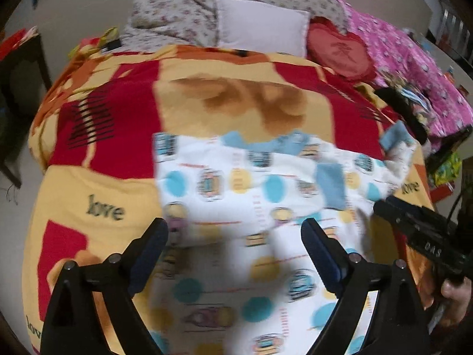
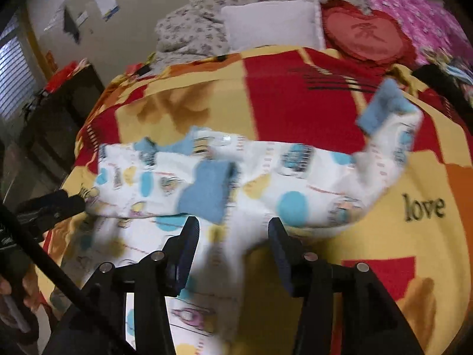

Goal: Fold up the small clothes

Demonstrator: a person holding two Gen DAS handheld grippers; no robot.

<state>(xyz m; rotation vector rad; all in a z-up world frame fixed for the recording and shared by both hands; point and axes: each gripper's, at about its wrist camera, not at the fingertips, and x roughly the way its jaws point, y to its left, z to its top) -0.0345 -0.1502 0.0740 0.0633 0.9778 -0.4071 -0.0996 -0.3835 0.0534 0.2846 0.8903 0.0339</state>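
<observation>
On the bed, a red-and-yellow blanket [image 1: 142, 118] printed with "love" covers everything; beyond it lie a white pillow [image 1: 263, 26], a red heart cushion [image 1: 340, 53] and a floral quilt [image 1: 183, 14]. My small white garment [image 1: 266, 195], dotted blue and yellow with blue cuffs, lies spread on the blanket, blurred. Left gripper [image 1: 235, 236] spread wide above it, pinching nothing; right gripper [image 2: 233, 236] parted over the cloth, not gripping.

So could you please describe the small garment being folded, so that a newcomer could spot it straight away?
Start at the bed's yellow and red fleece blanket printed with "love". On its near half lies the white baby garment. Unlike the plain white pillow and red heart-shaped cushion behind, it has turquoise and yellow dots and blue cuffs.
</observation>
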